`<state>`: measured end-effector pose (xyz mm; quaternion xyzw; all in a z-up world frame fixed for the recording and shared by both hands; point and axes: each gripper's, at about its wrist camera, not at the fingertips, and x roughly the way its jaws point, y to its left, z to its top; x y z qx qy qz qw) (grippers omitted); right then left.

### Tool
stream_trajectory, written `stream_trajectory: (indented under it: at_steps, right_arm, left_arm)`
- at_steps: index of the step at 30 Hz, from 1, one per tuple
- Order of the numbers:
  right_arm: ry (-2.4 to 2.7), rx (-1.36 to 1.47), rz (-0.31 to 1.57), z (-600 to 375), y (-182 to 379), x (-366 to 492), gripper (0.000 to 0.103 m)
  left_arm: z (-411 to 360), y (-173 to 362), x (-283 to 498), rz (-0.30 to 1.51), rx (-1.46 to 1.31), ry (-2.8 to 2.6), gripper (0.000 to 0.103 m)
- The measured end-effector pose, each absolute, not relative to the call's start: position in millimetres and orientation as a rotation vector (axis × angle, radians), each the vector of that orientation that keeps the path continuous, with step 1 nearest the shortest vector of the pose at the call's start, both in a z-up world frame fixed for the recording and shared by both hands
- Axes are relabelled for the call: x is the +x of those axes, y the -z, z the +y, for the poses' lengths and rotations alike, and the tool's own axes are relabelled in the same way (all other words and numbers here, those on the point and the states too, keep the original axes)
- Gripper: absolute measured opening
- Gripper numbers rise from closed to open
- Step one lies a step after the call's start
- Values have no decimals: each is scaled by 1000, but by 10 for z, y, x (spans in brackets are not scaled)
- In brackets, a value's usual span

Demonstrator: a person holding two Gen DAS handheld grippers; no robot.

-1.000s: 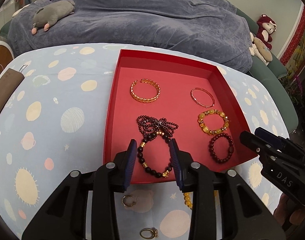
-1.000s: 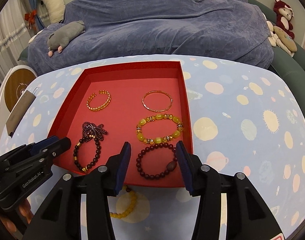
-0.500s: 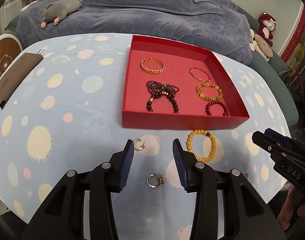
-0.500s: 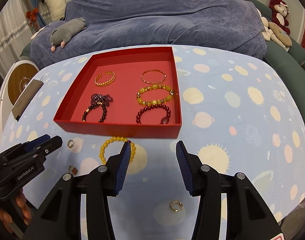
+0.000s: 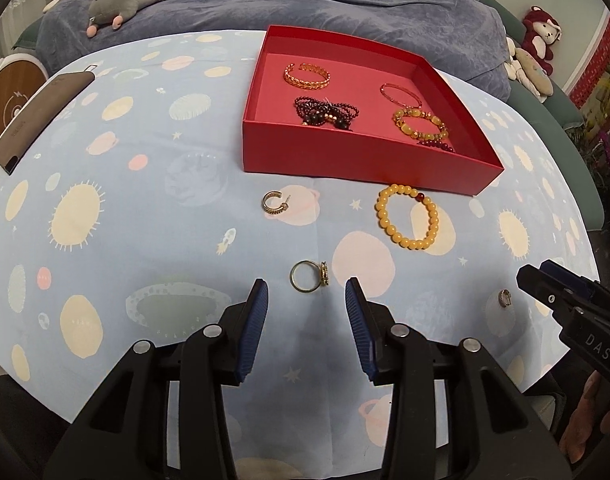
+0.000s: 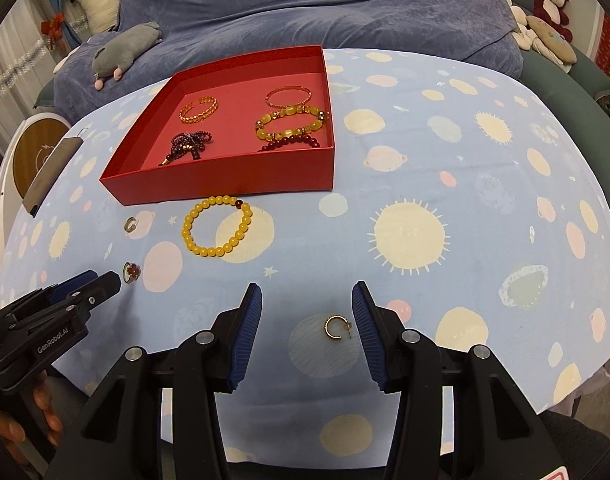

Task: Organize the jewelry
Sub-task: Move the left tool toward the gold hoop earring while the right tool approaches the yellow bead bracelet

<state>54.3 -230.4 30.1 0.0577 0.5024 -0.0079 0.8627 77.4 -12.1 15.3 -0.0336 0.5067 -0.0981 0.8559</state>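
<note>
Near table edge: left gripper (image 5: pixel 306 294) jaws apart, empty, gold ring with red stone (image 5: pixel 309 276) just ahead. Right gripper (image 6: pixel 307 298) jaws apart, small gold hoop earring (image 6: pixel 336 327) between fingers, untouched. Mid-cloth: yellow bead bracelet (image 6: pixel 217 226), second hoop earring (image 5: pixel 275 202). Beyond: shallow red cardboard tray (image 5: pixel 345 156) holding five bracelets.

Grey plush toy (image 5: pixel 125 2), brown case (image 5: pixel 37 118)
</note>
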Motion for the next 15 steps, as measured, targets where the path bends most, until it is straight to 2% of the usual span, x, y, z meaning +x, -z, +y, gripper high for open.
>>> stream_trajectory:
  at_steps: [15]
  right_arm:
    - [-15,111,1061,-1933,-93,1044,46]
  left_arm:
    - [46,-72,863,1070,-112,168,39]
